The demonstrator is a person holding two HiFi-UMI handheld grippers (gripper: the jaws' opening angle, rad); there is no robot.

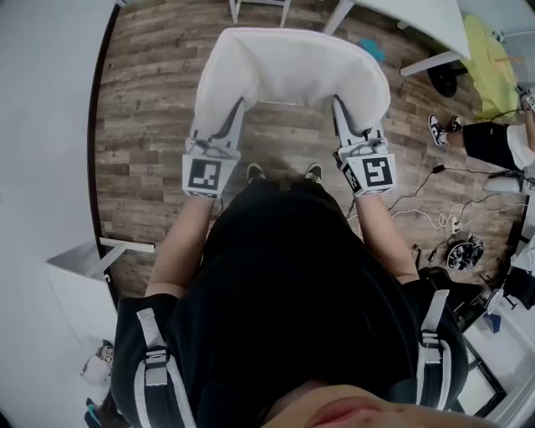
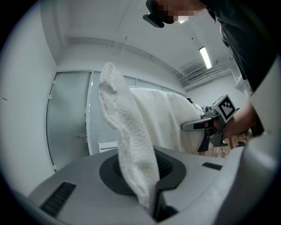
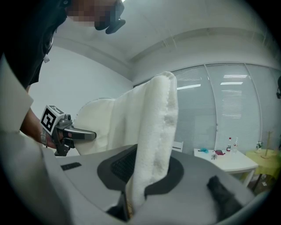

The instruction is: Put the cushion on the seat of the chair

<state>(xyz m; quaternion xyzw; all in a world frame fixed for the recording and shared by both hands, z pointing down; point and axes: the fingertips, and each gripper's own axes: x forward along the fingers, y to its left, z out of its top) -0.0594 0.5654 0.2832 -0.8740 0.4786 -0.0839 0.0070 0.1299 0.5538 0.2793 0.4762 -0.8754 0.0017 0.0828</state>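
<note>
1 cushion (image 1: 292,71) is seen. It is white, soft and fluffy, with a thick round edge. It is held up in the air over the wooden floor (image 1: 142,100), in front of the person. 2 grippers are seen. The left tongs (image 1: 227,125) are pinched on the cushion's left edge. The right tongs (image 1: 347,121) are pinched on its right edge. 2 shoes (image 1: 256,173) are seen below the cushion. 1 white tabletop (image 1: 418,21) is seen farther off.
</note>
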